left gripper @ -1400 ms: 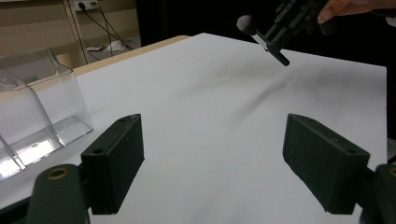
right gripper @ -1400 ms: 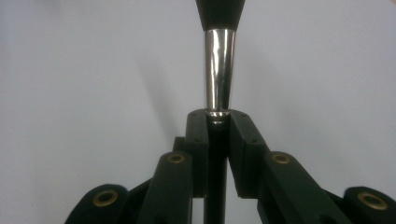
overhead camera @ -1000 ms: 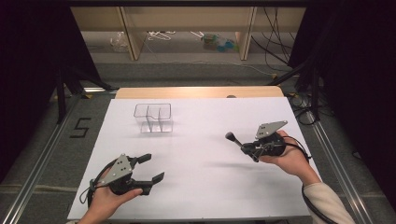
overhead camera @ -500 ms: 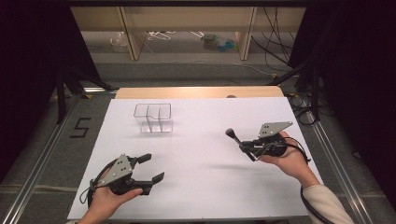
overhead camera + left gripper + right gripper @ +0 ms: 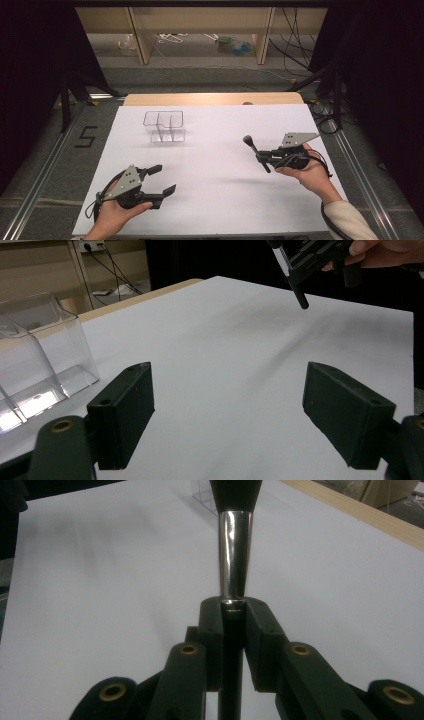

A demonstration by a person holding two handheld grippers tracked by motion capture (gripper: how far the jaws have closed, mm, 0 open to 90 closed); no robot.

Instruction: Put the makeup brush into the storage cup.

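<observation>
Each hand-held gripper, left [image 5: 159, 180] and right [image 5: 256, 155], is black with a grey three-cornered plate on top and a trailing black cable. Brass-coloured rivets stud the jaw links. The right arm wears a pale sleeve [image 5: 349, 223].

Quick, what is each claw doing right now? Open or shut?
Left claw: open, holding nothing.
Right claw: shut on a black-handled brush with a shiny silver metal collar.

The table [image 5: 220, 98], covered by a white sheet [image 5: 215, 200], carries a clear divided container [image 5: 164, 126] in the frame's upper left.
</observation>
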